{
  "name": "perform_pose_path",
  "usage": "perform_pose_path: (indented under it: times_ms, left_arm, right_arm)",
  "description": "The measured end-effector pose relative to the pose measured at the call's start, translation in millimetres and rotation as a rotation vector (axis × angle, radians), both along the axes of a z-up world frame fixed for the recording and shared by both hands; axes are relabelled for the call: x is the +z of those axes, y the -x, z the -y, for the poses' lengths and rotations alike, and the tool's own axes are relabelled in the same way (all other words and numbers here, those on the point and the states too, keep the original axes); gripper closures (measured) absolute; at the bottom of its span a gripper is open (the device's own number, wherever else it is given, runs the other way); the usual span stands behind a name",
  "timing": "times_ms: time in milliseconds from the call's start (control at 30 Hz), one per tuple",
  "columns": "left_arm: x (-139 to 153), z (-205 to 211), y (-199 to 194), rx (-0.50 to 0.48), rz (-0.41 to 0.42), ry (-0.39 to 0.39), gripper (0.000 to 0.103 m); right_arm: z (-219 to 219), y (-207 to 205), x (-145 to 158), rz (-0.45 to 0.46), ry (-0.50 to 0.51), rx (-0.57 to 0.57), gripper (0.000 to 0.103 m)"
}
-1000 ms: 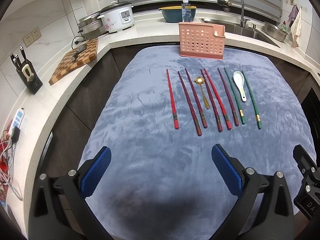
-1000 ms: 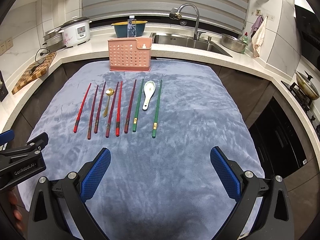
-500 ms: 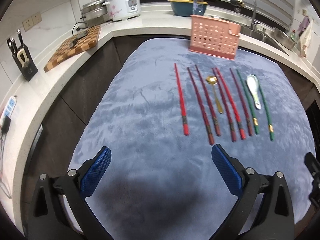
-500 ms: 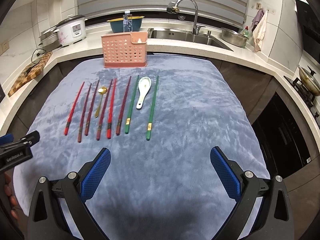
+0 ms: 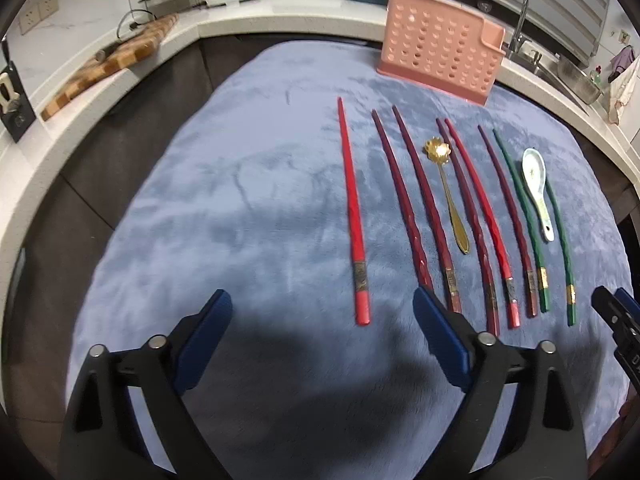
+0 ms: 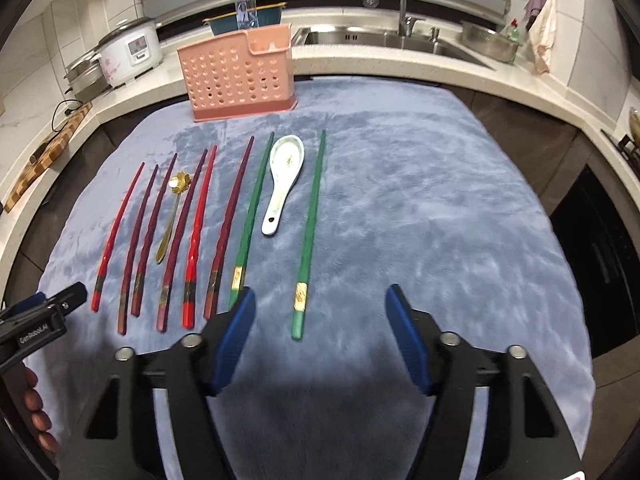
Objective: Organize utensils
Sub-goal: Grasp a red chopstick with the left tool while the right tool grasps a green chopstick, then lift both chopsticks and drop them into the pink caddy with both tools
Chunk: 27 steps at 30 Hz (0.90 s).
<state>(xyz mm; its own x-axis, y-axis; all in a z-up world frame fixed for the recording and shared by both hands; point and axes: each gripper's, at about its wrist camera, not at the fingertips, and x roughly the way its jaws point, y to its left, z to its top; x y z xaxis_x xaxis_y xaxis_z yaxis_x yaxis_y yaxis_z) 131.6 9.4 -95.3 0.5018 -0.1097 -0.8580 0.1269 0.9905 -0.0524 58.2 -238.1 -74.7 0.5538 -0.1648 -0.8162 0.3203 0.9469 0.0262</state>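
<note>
Lying in row on grey cloth before pink caddy (image 6: 239, 76): chopsticks (image 6: 307, 236), light, stiff, slick; pinch at thick banded ends. Ceramic spoon (image 6: 282, 180) fragile. Right gripper (image 6: 320, 322) just narrowing, left gripper (image 5: 322, 320) wide; both empty.

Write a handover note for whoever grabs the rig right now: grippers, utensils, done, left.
Left gripper: open, holds nothing, jaws just closing slightly; the near end of the outer red chopstick lies ahead of the gap.
Right gripper: open, holds nothing, jaws just narrowing; the near end of the outer green chopstick lies ahead between them.
Utensils: eight chopsticks, gold spoon and white ceramic spoon all lie in a row on the blue cloth.
Pink holder stands at the cloth's far edge.
Done: nothing sorted.
Left: everything.
</note>
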Motion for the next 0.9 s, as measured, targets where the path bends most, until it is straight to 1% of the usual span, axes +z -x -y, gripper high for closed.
perform_pose_path:
  times_ms: [33,67,133,200,267,333,367,433,467,500,533,700,800,900]
  left_arm:
    - [-4.3,3.1,-3.1,-0.006,-0.004,-0.004,0.022]
    - [-7.6,4.7,-5.2,-0.012,-0.008,-0.007,0.025]
    - [-15.9,7.3,-10.1,-0.024,-0.029,0.002,0.038]
    - [-20.9,8.5,-12.2,-0.026,-0.041,0.002,0.041]
    - [-21.7,9.0,-10.2,-0.028,-0.025,-0.002,0.045]
    - [-21.1,8.3,-7.3,-0.037,-0.016,0.005,0.060]
    - [-20.3,8.2,-6.2,-0.040,-0.013,0.011,0.065]
    - [-19.5,7.0,-3.5,-0.048,-0.008,0.024,0.084]
    - [-18.8,5.7,-2.0,-0.056,-0.009,0.035,0.088]
    - [-18.4,5.4,-1.6,-0.059,-0.011,0.039,0.093]
    - [-16.8,3.4,0.2,-0.062,-0.015,0.050,0.095]
    - [-6.1,-3.2,13.8,-0.065,-0.006,0.073,0.095]
    - [4.8,-7.7,23.8,-0.067,0.005,0.074,0.095]
    - [25.5,-13.7,36.5,-0.072,0.043,0.080,0.096]
  right_arm:
    - [0.9,-3.3,-3.5,-0.006,-0.004,0.002,0.049]
    - [2.3,-7.0,-8.9,-0.015,-0.010,0.002,0.054]
    - [4.5,-12.6,-19.1,-0.035,-0.024,0.004,0.059]
    - [5.6,-15.6,-26.5,-0.052,-0.035,0.009,0.069]
    - [5.0,-16.7,-33.1,-0.065,-0.038,0.016,0.076]
    - [3.9,-14.4,-35.9,-0.058,-0.039,0.018,0.078]
    - [3.6,-12.6,-36.5,-0.053,-0.041,0.022,0.080]
    - [3.8,-9.4,-36.5,-0.049,-0.052,0.028,0.089]
    - [4.1,-8.2,-35.7,-0.048,-0.059,0.030,0.096]
    - [4.5,-6.7,-34.6,-0.048,-0.061,0.029,0.096]
    - [4.9,-5.0,-33.2,-0.047,-0.064,0.029,0.096]
    - [4.7,14.1,-18.3,-0.023,-0.063,0.034,0.096]
    - [4.9,30.6,3.0,0.016,-0.051,0.033,0.096]
    - [5.9,45.9,28.3,0.061,-0.029,0.029,0.096]
